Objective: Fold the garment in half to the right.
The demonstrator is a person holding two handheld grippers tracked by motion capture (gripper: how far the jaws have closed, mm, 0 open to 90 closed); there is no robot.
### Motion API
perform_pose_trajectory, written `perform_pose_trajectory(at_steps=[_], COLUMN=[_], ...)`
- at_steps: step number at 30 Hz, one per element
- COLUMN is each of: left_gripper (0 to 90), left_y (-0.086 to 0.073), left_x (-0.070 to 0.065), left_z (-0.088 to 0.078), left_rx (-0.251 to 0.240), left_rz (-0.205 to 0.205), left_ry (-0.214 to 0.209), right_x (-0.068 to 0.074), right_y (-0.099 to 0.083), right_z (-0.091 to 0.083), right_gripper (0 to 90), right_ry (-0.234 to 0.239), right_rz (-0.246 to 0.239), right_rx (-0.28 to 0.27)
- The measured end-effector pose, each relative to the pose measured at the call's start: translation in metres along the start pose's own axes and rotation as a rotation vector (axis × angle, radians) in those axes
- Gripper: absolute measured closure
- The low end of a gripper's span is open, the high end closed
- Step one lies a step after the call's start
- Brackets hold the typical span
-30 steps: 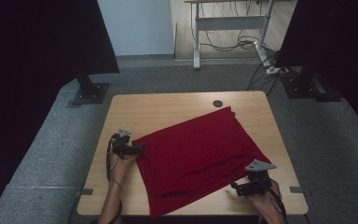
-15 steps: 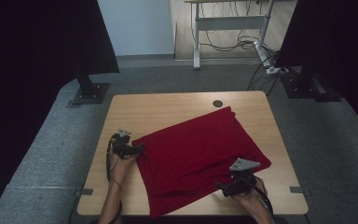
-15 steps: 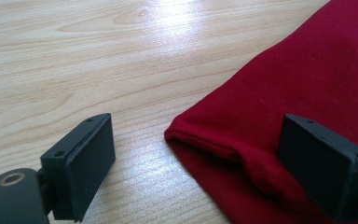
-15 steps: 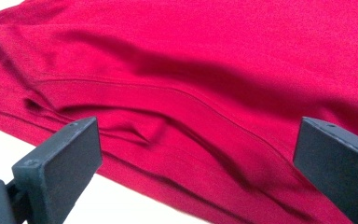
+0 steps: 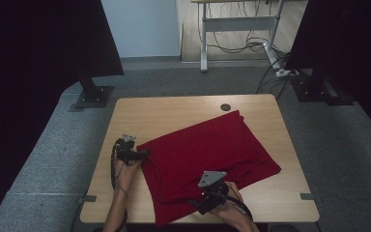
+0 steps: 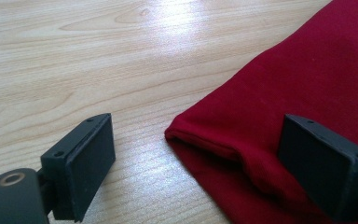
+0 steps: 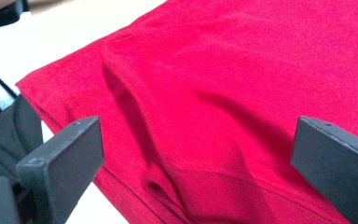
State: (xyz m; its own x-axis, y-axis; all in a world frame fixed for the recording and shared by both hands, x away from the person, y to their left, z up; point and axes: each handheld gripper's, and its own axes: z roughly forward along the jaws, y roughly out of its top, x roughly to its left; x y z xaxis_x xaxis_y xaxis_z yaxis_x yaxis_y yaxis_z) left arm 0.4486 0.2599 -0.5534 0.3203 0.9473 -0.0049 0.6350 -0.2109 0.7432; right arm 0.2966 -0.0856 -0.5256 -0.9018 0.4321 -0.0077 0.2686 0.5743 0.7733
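Wooden table (image 5: 174,113) bears red cloth (image 5: 207,154); both grippers gape at its edges.

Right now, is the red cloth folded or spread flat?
Folded: the red cloth shows a doubled edge at its corner on the table.

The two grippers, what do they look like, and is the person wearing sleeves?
Both are black. The left gripper trails a looping black cable; the right gripper carries a grey three-cornered plate on top. Each has two flat, rectangular dark-grey jaws with small screw holes. The forearms are bare, no sleeves.
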Motion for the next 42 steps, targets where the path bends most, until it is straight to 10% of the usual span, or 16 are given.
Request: perform_pose_trajectory(at_steps=[18, 28, 42], left_gripper=[11.3, 11.5, 38.2], left_y=[0.000, 0.000, -0.003], left_x=[0.000, -0.001, -0.013], left_z=[0.000, 0.000, -0.005], left_rx=[0.002, 0.001, -0.050], left_rz=[-0.003, -0.010, 0.040], left_ry=[0.005, 0.010, -0.068], right_x=[0.051, 0.066, 0.052], right_y=[0.021, 0.022, 0.020], right_z=[0.052, 0.073, 0.067], right_gripper=[8.1, 13.6, 47.8], right_ry=[0.161, 0.153, 0.149], right_rz=[-0.182, -0.255, -0.157], right_rx=[0.066, 0.133, 0.067])
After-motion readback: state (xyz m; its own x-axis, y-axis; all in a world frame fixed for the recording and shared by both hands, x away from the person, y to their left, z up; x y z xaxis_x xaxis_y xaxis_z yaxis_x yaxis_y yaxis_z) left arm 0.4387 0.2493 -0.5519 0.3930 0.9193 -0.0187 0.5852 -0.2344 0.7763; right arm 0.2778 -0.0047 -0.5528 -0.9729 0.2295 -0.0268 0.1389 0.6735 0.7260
